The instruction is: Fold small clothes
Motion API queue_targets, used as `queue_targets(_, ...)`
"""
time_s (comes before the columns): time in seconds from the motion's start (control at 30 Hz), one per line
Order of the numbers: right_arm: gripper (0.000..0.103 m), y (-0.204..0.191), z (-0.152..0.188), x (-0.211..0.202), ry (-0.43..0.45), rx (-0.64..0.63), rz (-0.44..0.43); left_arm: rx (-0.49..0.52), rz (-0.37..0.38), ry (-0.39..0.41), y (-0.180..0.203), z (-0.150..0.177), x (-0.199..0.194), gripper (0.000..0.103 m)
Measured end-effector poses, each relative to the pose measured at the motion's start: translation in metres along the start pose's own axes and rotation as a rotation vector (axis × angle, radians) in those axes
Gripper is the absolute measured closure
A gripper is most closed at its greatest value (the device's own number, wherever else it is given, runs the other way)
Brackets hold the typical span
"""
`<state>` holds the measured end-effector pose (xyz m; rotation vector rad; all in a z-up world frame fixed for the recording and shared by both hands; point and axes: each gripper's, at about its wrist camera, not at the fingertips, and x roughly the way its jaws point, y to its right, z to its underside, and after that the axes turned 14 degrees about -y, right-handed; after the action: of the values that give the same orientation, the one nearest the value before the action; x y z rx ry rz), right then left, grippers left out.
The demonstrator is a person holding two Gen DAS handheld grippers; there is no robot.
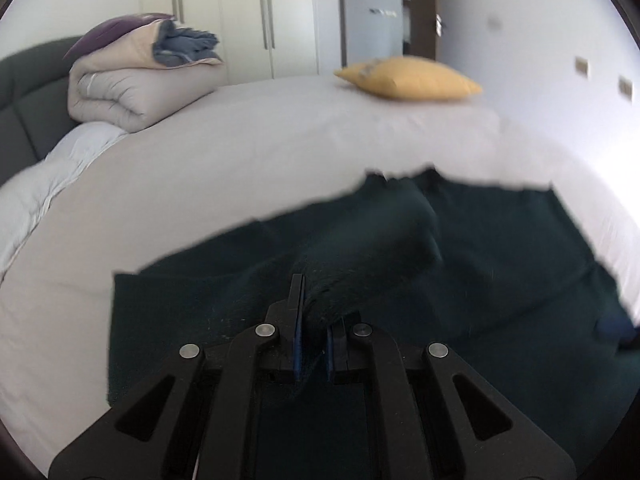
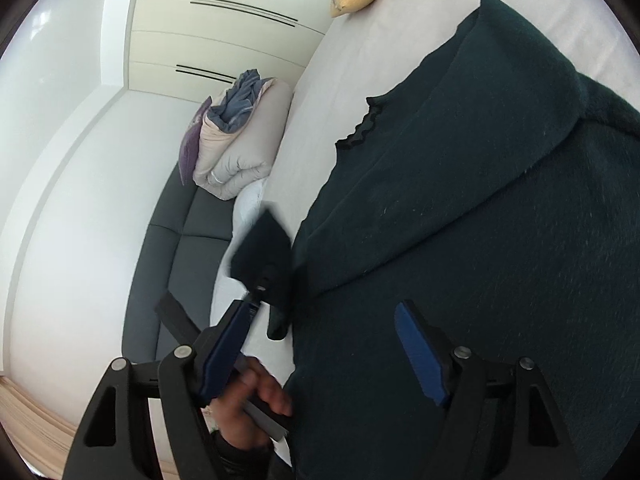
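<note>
A dark green knit garment [image 1: 500,248] lies spread on the white bed [image 1: 240,152]. My left gripper [image 1: 314,312] is shut on a fold of the garment and holds it lifted above the rest of the cloth. In the right wrist view the same garment [image 2: 480,220] fills the right half, with a scalloped edge toward the bed. My right gripper [image 2: 328,324] is open and empty, its blue pads [image 2: 416,344] wide apart over the garment's near edge. The left gripper [image 2: 260,264] shows there too, holding a corner of cloth, with the person's hand [image 2: 256,396] below it.
A rolled beige duvet with blue and purple cloth [image 1: 132,80] sits at the bed's far left by the dark headboard [image 1: 24,100]. A yellow pillow [image 1: 408,78] lies at the far edge. Wardrobe doors [image 1: 248,12] stand behind.
</note>
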<state>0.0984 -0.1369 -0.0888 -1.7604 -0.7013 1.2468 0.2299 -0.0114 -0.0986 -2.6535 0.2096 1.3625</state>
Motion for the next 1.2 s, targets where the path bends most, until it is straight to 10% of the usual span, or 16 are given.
queue_targets(0.43,0.025,-0.015,-0.069,0.12,-0.241,0.095,-0.079,0.026,-0.029,0.047,0.012,0.035,0.003,0.096)
queue_targets(0.63,0.05,-0.016,-0.082,0.156,-0.282,0.121,-0.025,0.009,-0.011,0.067,0.01,0.036,-0.014,0.096)
queue_targets(0.77,0.091,-0.027,-0.085,0.157,-0.267,0.035,0.032,-0.004,0.011,0.055,0.006,0.038,-0.016,0.096)
queue_targets(1.2,0.094,-0.036,-0.103,0.084,-0.151,-0.121,0.232,-0.184,0.292,0.072,-0.047,0.067,-0.084,0.091)
